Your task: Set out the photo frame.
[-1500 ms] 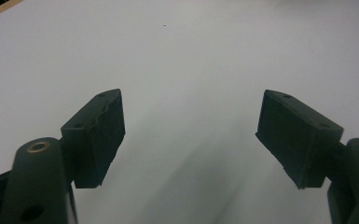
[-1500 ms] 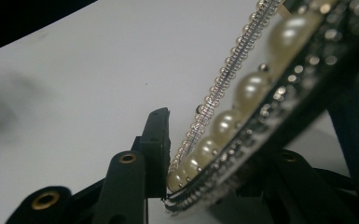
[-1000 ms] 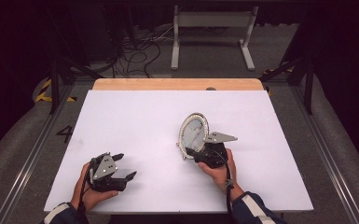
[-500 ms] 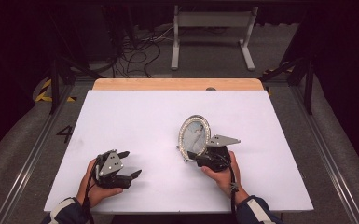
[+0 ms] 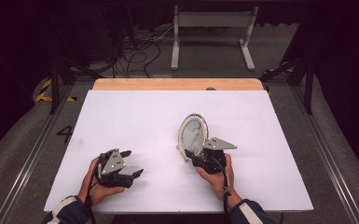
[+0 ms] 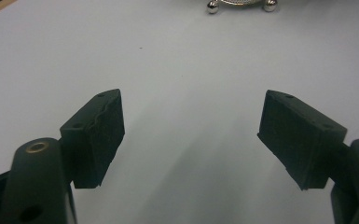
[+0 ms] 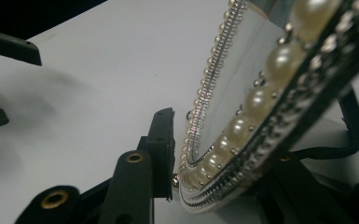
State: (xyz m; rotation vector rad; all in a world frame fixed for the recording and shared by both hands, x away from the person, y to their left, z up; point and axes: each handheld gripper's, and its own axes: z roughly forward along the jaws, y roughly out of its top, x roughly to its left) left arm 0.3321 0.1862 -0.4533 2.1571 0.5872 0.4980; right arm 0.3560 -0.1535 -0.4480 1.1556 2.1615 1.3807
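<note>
Left tongs (image 5: 131,163) spread wide, empty, low over the white surface (image 5: 135,116) well left of the oval silver photo frame with pearl beading (image 5: 193,135). Frame upright just right of centre, lower edge clamped in the right tongs (image 5: 189,156) — thin rim, shallow bite. Could slip, twist or topple if released tilted. No readable writing on frame — only a "4" on the floor (image 5: 66,134), far left.

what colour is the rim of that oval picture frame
Silver, set with pearl-white beads; the picture frame shows best in the right gripper view.
</note>
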